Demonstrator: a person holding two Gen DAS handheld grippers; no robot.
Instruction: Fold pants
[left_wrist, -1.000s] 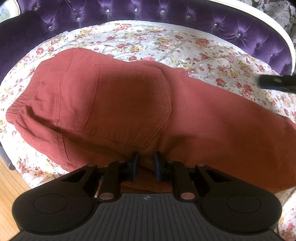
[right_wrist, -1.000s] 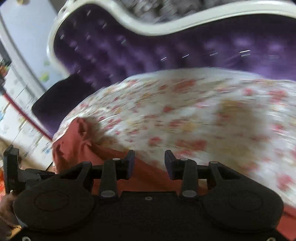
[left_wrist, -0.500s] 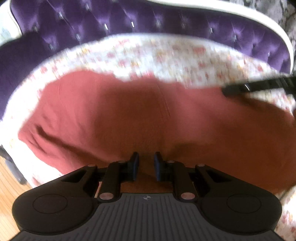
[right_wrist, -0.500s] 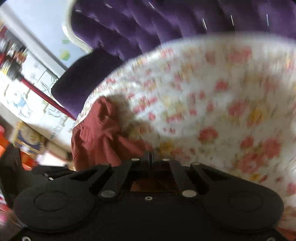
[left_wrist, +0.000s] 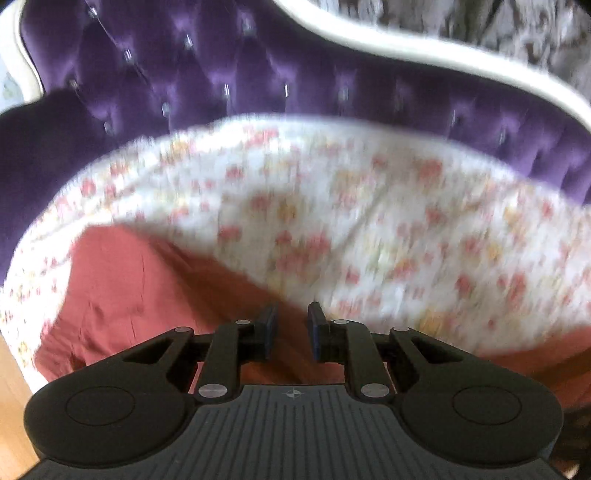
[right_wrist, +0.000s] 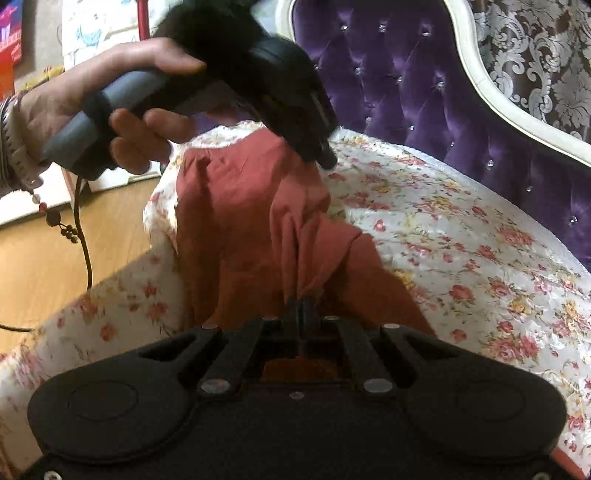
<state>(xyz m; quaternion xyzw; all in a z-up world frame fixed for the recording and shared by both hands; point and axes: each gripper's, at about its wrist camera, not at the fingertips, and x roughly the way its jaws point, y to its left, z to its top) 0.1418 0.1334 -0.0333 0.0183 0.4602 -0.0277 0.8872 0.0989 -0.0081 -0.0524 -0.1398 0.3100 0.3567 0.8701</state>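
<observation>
Right tool (right_wrist: 301, 314): my jaws are clenched on a bunched edge of the pants (right_wrist: 240, 229); the cloth rises from the pinch in tight gathers toward 12 o'clock.
Left tool (left_wrist: 290, 325): my jaws stand partly apart with red cloth running between them; I cannot tell whether the pads press on it. In the right view its tip sits against the cloth at 12 o'clock, my left hand (right_wrist: 96, 110) on the handle.
Pants, place: on the floral bedspread (right_wrist: 461, 236), toward its 9 o'clock side, partly lifted between my two tools.
Handling: I judge them soft, limp and light; they sag and wrinkle wherever unsupported, so a pinch on a doubled edge or seam should hold better than one on a single layer.
Hold points: hem and waistband corners, I think, so the fold falls square.
Edges: bed edge runs at 9 o'clock, wooden floor (right_wrist: 40, 258) beyond it; cloth carried that way could slide off.
Open room: bare bedspread from 1 to 4 o'clock, up to the purple headboard (right_wrist: 424, 81).
</observation>
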